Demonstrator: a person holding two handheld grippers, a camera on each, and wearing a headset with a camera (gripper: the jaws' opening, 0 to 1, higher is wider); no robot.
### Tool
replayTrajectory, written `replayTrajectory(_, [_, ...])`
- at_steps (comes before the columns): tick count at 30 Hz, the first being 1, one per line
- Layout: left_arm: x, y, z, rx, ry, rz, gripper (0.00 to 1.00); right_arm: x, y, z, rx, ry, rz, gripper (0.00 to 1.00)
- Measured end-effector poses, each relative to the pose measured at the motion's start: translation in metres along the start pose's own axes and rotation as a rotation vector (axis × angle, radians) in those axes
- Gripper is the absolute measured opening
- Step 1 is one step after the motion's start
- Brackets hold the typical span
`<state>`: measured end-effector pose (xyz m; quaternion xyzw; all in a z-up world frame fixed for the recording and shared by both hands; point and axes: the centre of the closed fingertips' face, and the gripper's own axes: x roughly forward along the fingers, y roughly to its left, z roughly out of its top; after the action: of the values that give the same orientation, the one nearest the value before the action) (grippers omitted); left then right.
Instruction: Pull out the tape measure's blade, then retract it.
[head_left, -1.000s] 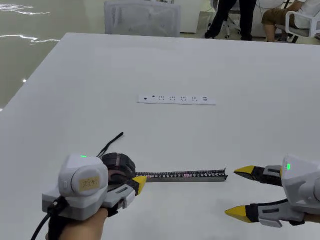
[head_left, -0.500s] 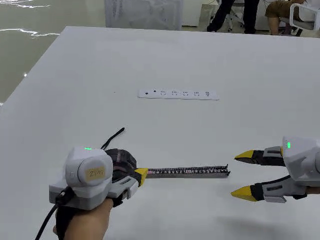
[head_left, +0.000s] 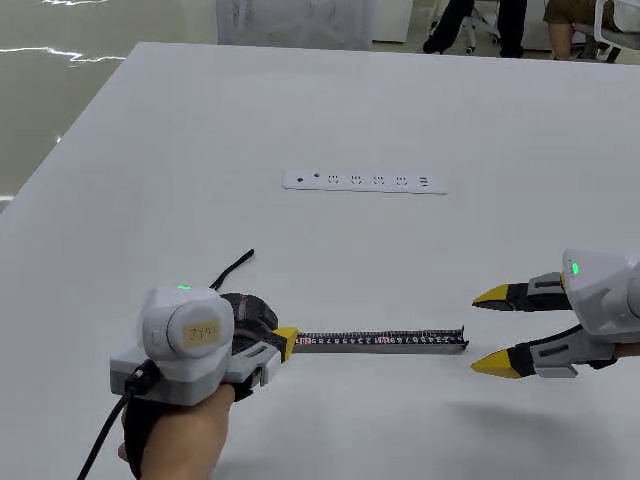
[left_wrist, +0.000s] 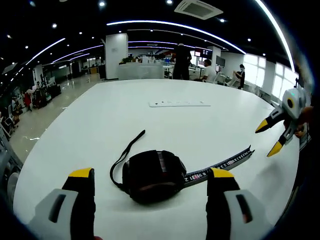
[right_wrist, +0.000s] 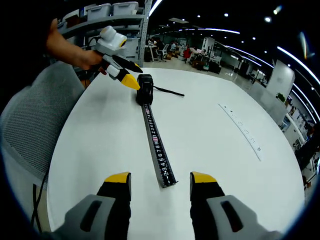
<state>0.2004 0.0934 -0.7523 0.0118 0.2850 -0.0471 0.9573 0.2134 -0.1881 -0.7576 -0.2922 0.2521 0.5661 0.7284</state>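
The right gripper (head_left: 484, 331) has its yellow-tipped fingers spread wide and clamped on nothing. In the right gripper view, the hook end (right_wrist: 168, 183) of the blade sits at the mouth of the jaws, between the two tips and touching neither. The left gripper (left_wrist: 150, 174), at the lower left of the head view, also has its fingers apart. In the left gripper view they straddle the black, rounded tape measure case (head_left: 252, 318) with bare surface showing on both sides, so the case is not pinched.

The dark, numbered metal blade (head_left: 381, 341) lies flat out of the case, running rightward across the lower middle of the head view. A thin black wrist strap (head_left: 232, 270) trails from the case toward the upper left. Higher up, near the centre, a flat white power strip (head_left: 363, 182) lies well apart on the broad white table (head_left: 420, 100).

With the blade already out, the pull looks done or nearly so, and the retraction is probably what remains. To do it well, the left jaws should first close on the case's flat sides so it cannot skid. The right jaws should then pinch the hook end squarely and walk it back along the blade's own line, not let it snap home. Keeping the blade low and straight matters, since a twist could kink it. Whether a lock is holding the blade out cannot be told from here.
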Motion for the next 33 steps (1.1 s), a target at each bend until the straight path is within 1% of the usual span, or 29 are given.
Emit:
replayTrajectory(3, [0.003, 0.000, 0.000, -0.004, 0.002, -0.001, 0.90, 0.002, -0.005, -0.003, -0.004, 0.010, 0.006, 0.47])
replayTrajectory(4, [0.003, -0.001, 0.001, -0.006, 0.002, -0.001, 0.90, 0.002, -0.003, -0.003, -0.005, 0.011, 0.012, 0.47])
replayTrajectory(6, [0.004, -0.001, 0.000, -0.006, 0.003, 0.000, 0.90, 0.003, -0.005, -0.004, -0.010, 0.017, 0.018, 0.46])
replayTrajectory(10, [0.006, -0.001, 0.000, -0.010, 0.010, 0.003, 0.89, 0.007, -0.011, -0.010, -0.014, 0.029, 0.031, 0.43])
replayTrajectory(12, [0.007, 0.000, -0.002, -0.017, 0.014, 0.007, 0.89, 0.009, -0.009, -0.010, -0.026, 0.038, 0.043, 0.41])
replayTrajectory(14, [0.008, 0.001, -0.003, -0.026, 0.017, 0.011, 0.88, 0.014, -0.011, -0.014, -0.037, 0.053, 0.054, 0.39])
replayTrajectory(16, [0.008, 0.000, -0.003, -0.029, 0.018, 0.012, 0.87, 0.016, -0.011, -0.014, -0.044, 0.059, 0.061, 0.37])
replayTrajectory(21, [0.013, -0.002, -0.004, -0.033, 0.027, 0.003, 0.84, 0.026, -0.014, -0.019, -0.057, 0.075, 0.080, 0.34])
replayTrajectory(25, [0.014, -0.001, -0.006, -0.040, 0.035, 0.009, 0.82, 0.029, -0.012, -0.021, -0.071, 0.099, 0.103, 0.32])
replayTrajectory(28, [0.015, -0.001, -0.007, -0.047, 0.041, 0.011, 0.81, 0.034, -0.015, -0.026, -0.077, 0.110, 0.112, 0.30])
replayTrajectory(33, [0.016, 0.001, -0.010, -0.062, 0.048, 0.021, 0.80, 0.034, -0.013, -0.028, -0.092, 0.136, 0.132, 0.27])
